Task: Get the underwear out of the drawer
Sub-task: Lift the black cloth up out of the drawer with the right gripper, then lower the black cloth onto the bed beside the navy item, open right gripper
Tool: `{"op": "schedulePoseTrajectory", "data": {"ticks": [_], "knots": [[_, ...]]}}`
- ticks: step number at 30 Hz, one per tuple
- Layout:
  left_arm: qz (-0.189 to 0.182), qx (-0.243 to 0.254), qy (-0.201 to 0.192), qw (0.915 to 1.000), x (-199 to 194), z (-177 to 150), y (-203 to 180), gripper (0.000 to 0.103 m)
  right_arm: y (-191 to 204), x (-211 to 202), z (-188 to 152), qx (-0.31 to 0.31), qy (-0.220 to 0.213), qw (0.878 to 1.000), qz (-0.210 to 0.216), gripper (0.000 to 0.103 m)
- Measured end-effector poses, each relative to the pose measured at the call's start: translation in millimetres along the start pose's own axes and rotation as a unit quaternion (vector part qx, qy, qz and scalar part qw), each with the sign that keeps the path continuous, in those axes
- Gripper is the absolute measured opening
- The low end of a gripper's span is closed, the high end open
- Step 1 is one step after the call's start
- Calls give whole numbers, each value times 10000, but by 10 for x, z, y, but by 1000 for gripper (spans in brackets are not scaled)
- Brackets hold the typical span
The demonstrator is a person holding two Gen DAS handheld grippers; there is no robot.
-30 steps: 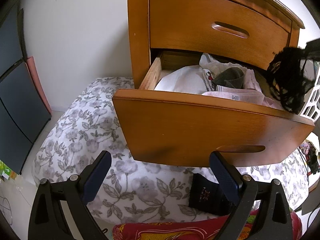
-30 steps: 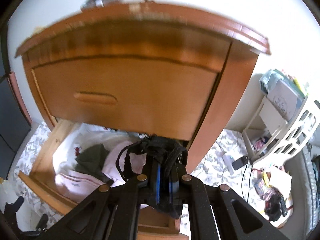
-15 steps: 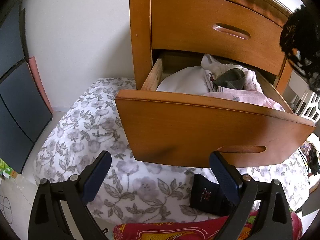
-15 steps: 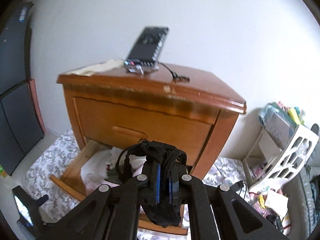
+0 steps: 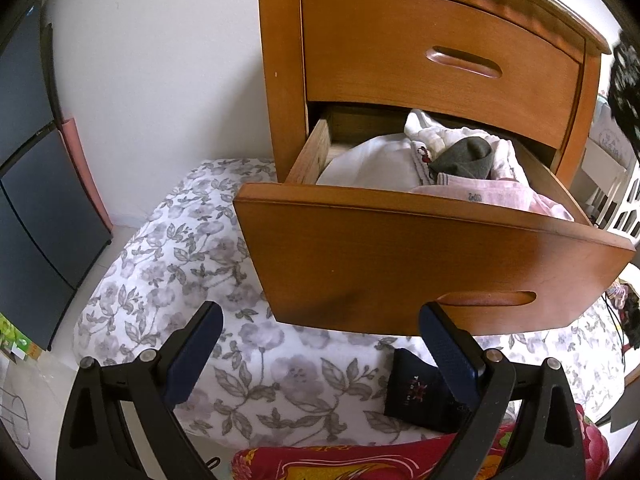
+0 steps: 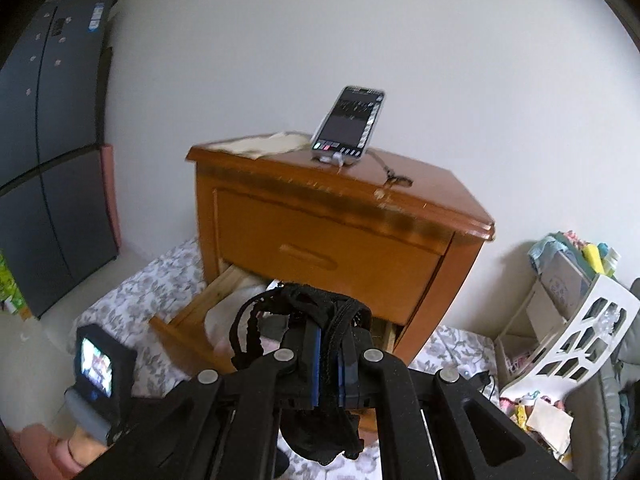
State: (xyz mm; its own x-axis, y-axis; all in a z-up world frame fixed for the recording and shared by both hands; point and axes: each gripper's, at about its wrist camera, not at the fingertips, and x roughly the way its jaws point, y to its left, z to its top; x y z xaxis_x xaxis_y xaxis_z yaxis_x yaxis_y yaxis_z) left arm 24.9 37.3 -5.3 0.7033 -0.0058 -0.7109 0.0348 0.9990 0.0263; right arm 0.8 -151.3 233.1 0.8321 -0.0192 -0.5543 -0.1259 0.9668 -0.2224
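Note:
My right gripper (image 6: 328, 344) is shut on black lace underwear (image 6: 320, 436), which loops over the fingers and hangs below them. It is held up in the air, in front of and above the open lower drawer (image 6: 188, 316) of the wooden nightstand (image 6: 340, 240). In the left wrist view the same black underwear (image 5: 626, 88) shows at the far right edge, level with the top drawer. The open drawer (image 5: 400, 264) holds white, grey and pink clothes (image 5: 460, 160). My left gripper (image 5: 319, 316) stands open just below the drawer's front, holding nothing.
A phone (image 6: 348, 124) leans against the wall on the nightstand top. A floral quilt (image 5: 180, 280) lies under the drawer with a dark folded item (image 5: 416, 392) on it. A white basket (image 6: 572, 336) stands right, a dark fridge (image 6: 52, 160) left.
My right gripper has risen and drawn back from the drawer with the black underwear. In the left wrist view the underwear moved up to the right edge. The left gripper stayed still.

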Motion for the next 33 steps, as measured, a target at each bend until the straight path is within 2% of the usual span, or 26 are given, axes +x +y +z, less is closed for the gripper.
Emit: {"op": "schedulePoseTrajectory", "data": {"ticks": [9, 18, 33], "knots": [[58, 5, 12, 10000, 1, 2, -13, 98, 130, 58, -309, -198, 418, 9984, 315, 6], [56, 3, 23, 10000, 6, 6, -11, 98, 538, 830, -838, -495, 1515, 9841, 780, 6], [8, -33, 73, 10000, 30, 2, 5, 98, 861, 1883, -1390, -198, 2595, 9610, 936, 7]]}}
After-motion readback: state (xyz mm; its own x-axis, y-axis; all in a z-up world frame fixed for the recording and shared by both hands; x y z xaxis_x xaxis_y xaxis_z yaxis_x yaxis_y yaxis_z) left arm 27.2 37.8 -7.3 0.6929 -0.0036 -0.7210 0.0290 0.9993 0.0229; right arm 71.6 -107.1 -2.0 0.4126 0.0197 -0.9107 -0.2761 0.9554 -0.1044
